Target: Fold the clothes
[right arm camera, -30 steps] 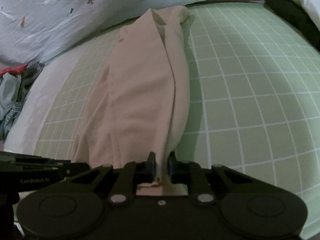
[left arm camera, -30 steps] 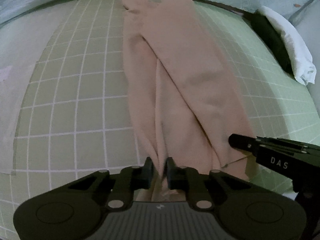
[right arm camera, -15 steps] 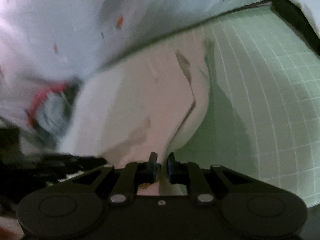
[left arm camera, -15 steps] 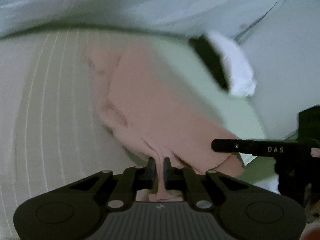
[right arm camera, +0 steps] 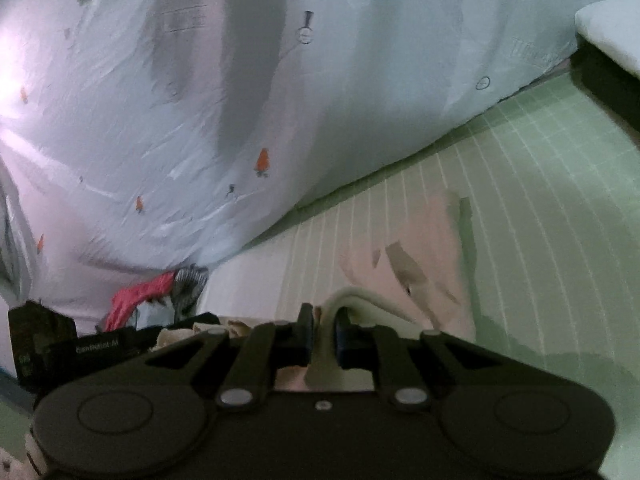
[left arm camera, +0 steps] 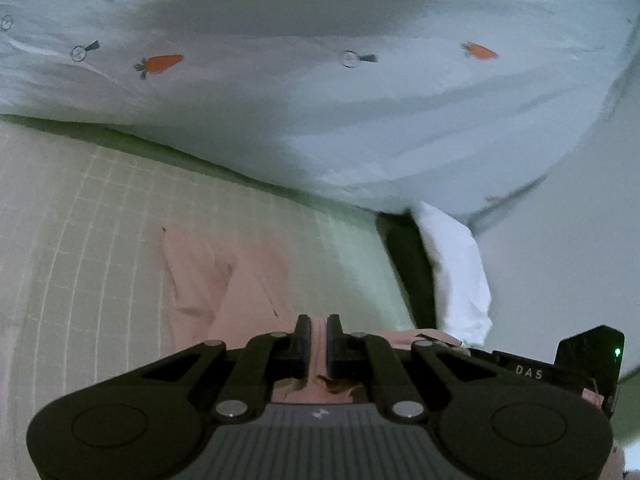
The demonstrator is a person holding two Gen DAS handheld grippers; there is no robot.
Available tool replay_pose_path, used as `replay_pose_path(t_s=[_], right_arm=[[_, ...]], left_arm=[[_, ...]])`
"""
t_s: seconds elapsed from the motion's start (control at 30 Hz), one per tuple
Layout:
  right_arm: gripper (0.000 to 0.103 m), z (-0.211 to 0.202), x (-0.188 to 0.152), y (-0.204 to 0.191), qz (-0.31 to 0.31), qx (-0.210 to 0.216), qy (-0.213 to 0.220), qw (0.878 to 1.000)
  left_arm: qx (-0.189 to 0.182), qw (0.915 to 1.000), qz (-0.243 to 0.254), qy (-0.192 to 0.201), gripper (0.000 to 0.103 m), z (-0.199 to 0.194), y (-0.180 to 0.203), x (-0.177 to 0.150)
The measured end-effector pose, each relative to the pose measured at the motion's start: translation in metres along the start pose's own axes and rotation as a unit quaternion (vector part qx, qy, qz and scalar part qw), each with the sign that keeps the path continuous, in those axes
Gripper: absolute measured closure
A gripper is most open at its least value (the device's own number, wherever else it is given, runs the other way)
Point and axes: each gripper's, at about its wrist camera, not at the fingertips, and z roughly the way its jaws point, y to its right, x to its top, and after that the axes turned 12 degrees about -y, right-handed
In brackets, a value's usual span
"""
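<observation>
Right, both tongs are clamped on the near end of the pink garment (left arm camera: 240, 280). The left tongs (left arm camera: 318, 344) pinch a pleat of pink cloth between the pads; the right tongs (right arm camera: 322, 332) grip a paler hem edge of the same piece. The near end is raised off the green checked mat (right arm camera: 540, 200); the far end trails down onto the mat, creased and doubled lengthwise. Beyond it, a pale carrot-print sheet (left arm camera: 320, 120) bulges at the mat's far edge. A white cloth (left arm camera: 456, 272) over something dark sits at far right, and a heap of red and grey clothes (right arm camera: 160, 292) sits at far left.

Step looks like carrying the near end over toward the far end for a crosswise fold.

Risks, as I judge them:
- Each grip holds only a thin edge, so a tug could pull the cloth out of one pair and drop that corner.
- The two tongs sit close together, so the cloth between them may sag and land bunched.
- The far end is already wrinkled, so the fold could trap creases.
- A long swing could catch the carrot sheet or drag the far end along the mat.
</observation>
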Motion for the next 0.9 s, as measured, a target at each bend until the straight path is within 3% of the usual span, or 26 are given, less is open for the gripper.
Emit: replay_pose_path(t_s=[0.3,0.47,0.53,0.57,0.6,0.63,0.67,0.77,0.8,0.83,0.9], right_arm=[[0.092,0.075,0.071,0.044,0.069,0.000,-0.023,0.997],[0.087,0.138,0.102,0.073,0.067,-0.070,-0.047,0.994],[0.083,0.147,0.105,0.077,0.070,-0.081,-0.044,0.993],[0.073,0.151,0.107,0.078,0.072,-0.086,-0.042,0.993],[0.051,0.148,0.105,0.076,0.064,-0.094,-0.024,0.993],[0.037,0.144,0.103,0.074,0.055,-0.102,-0.003,0.993],[0.020,0.138,0.100,0.070,0.042,-0.116,0.018,0.992],[0.020,0.124,0.096,0.068,0.022,-0.123,0.043,0.991],[0.019,0.123,0.096,0.070,0.022,-0.123,0.042,0.991],[0.019,0.124,0.094,0.071,0.020,-0.126,0.036,0.991],[0.019,0.130,0.091,0.076,0.009,-0.134,0.006,0.991]], left_arm=[[0.034,0.9981,-0.050,-0.009,0.095,0.074,-0.040,0.070],[0.079,0.9906,-0.107,-0.031,0.091,0.126,-0.080,0.099],[0.103,0.9862,-0.128,-0.022,0.088,0.131,-0.090,0.105],[0.113,0.9849,-0.131,-0.012,0.083,0.129,-0.094,0.106],[0.120,0.9834,-0.136,0.000,0.070,0.124,-0.097,0.105],[0.126,0.9818,-0.142,0.011,0.060,0.120,-0.100,0.103],[0.129,0.9806,-0.147,0.017,0.057,0.116,-0.104,0.101],[0.133,0.9796,-0.150,0.003,0.052,0.117,-0.114,0.095],[0.138,0.9793,-0.147,-0.010,0.047,0.120,-0.115,0.092],[0.144,0.9789,-0.144,-0.023,0.040,0.125,-0.115,0.090],[0.149,0.9782,-0.136,-0.048,0.037,0.137,-0.115,0.084]])
